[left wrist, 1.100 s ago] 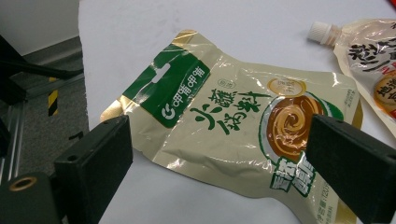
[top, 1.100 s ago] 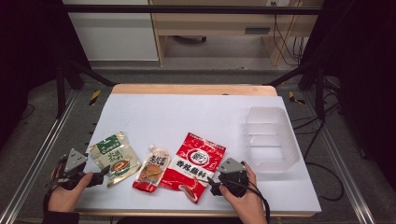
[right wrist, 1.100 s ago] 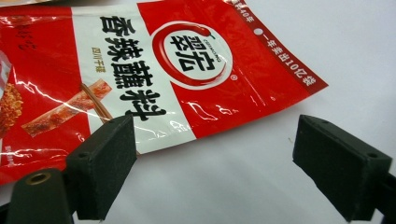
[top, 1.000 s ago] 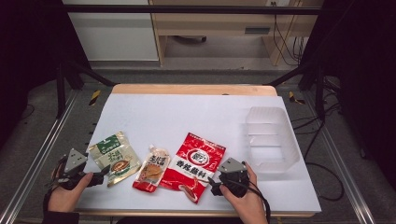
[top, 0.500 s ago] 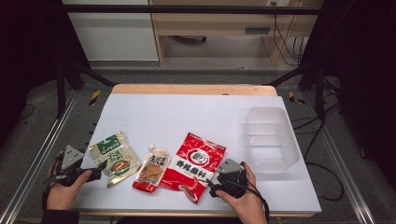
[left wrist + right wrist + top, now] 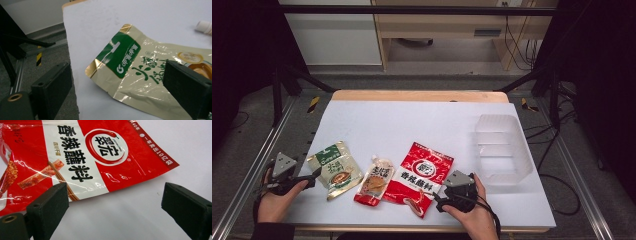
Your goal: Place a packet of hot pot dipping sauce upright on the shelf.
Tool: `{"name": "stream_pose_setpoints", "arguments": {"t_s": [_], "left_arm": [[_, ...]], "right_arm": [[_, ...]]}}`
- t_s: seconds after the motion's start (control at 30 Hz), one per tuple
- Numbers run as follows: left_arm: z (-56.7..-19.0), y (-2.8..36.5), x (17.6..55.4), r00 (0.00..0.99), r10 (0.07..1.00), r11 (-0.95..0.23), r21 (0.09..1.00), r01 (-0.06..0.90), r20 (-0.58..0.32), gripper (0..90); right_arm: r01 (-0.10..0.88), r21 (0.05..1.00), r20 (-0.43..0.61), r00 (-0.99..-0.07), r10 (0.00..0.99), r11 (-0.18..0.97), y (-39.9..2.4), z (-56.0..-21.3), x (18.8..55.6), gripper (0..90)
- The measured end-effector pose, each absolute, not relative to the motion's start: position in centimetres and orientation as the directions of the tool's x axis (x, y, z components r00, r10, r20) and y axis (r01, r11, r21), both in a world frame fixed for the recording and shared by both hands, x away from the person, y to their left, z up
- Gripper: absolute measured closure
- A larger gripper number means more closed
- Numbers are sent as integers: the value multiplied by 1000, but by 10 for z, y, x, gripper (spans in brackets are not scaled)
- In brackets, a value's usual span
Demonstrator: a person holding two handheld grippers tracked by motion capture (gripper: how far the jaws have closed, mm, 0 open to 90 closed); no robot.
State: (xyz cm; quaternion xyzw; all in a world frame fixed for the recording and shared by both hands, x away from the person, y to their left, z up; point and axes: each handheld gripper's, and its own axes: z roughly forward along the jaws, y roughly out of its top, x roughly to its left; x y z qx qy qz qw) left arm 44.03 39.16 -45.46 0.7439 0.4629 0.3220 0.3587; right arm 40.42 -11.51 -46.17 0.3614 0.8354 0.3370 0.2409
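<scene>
- Currently our left gripper (image 6: 314, 176) stands spread at the green pouch (image 6: 335, 169); near the counter (image 6: 412, 120) edge, it may slide off.
- Our right gripper (image 6: 438, 196), just opened with nothing between its jaws, could skid over the flat red pouch (image 6: 419, 176).

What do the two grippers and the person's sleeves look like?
Each gripper, left and right, has a black body with a grey three-cornered plate on top and a black cable behind it. The jaws are flat, matte black blocks with small screw holes. A brass-coloured ring sits at the jaw base. The left sleeve is dark.
</scene>
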Motion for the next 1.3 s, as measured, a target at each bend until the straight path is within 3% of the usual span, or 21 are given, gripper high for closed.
{"name": "stream_pose_setpoints", "arguments": {"t_s": [0.2, 0.3, 0.5, 1.3], "left_arm": [[-461, 402, 450, 366, 922, -302, 824, 480, 125, 121], [-466, 405, 458, 396, 912, -307, 814, 493, 104, 193], [-467, 404, 468, 428, 900, -312, 807, 501, 82, 244], [-475, 406, 483, 438, 899, -293, 759, 581, 12, 190]], "right_arm": [[448, 730, -161, -622, 766, 517, -115, -463, 405, 84], [444, 731, -161, -625, 764, 518, -114, -463, 405, 86], [444, 730, -162, -626, 763, 520, -114, -464, 405, 89], [451, 724, -158, -629, 761, 523, -113, -464, 405, 91]]}}
